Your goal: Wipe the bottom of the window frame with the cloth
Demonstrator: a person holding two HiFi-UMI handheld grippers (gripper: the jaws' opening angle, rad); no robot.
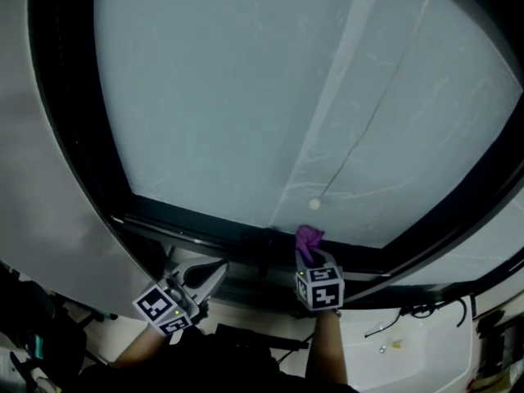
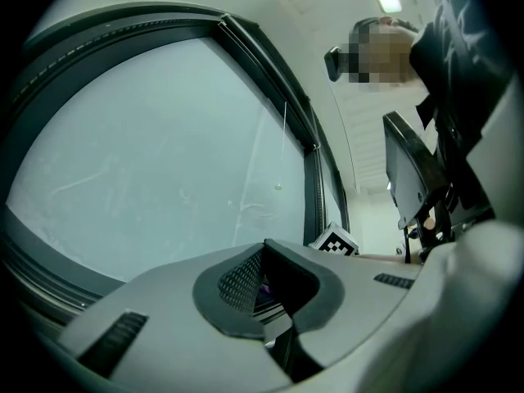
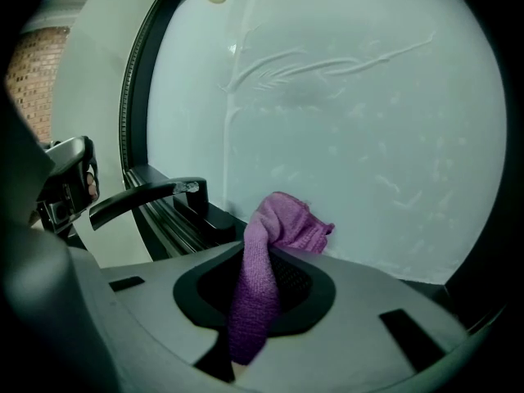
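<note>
Cloth (image 3: pixel 278 229), purple, clamped between the jaws of the right gripper (image 3: pixel 264 278), free tuft sticking out against the glass just above the bottom rail of the window frame (image 1: pixel 196 224). Window handle (image 3: pixel 146 195) near, on the cloth's left. Left gripper (image 1: pixel 211 273) closed on nothing, held near the rail further left. Likely step: cloth positioned, wipe not clearly started. Next: lower tuft onto rail, then drag sideways with steady pressure, minding the handle.

cloth (image 3: pixel 277 229): purple knit fabric, coarse weave
window pane (image 1: pixel 246 97): smooth, milky film, creased in streaks
window frame (image 1: pixel 196 223): dark, matt
right claw (image 3: pixel 264 256): matt grey plastic, black crosshatched pads (image 3: pixel 295 277)
handle (image 3: pixel 147 195): black, slightly glossy
</note>
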